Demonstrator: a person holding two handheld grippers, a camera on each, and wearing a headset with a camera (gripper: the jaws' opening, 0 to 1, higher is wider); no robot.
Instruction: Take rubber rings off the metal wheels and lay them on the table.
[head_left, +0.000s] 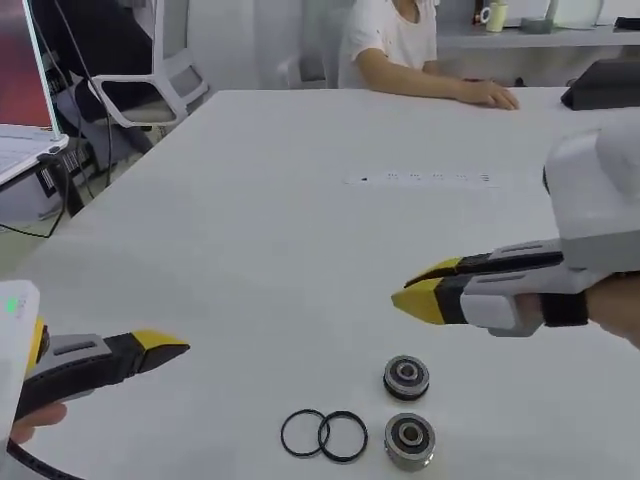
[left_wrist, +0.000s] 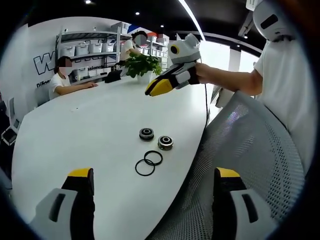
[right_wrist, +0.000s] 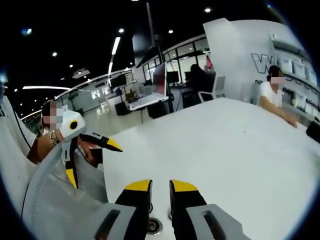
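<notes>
Two metal wheels with dark hubs, one (head_left: 406, 377) behind the other (head_left: 409, 440), lie flat near the front edge of the white table (head_left: 250, 230). Just left of them lie two black rubber rings (head_left: 303, 433) (head_left: 343, 436), overlapping. My right gripper (head_left: 415, 293) hovers above the wheels with its yellow-tipped jaws close together and nothing between them; the right gripper view has the gripper (right_wrist: 160, 186) right over a wheel (right_wrist: 154, 225). My left gripper (head_left: 165, 348) waits at the lower left, jaws wide apart (left_wrist: 154, 172), facing the rings (left_wrist: 149, 163) and wheels (left_wrist: 156, 138).
A person in a white shirt (head_left: 400, 50) sits at the far end with a hand on the table. An office chair (head_left: 160, 80) and a laptop (head_left: 20, 140) stand at the left. A black item (head_left: 605, 85) lies far right. A mesh chair back (left_wrist: 240, 150) is beside me.
</notes>
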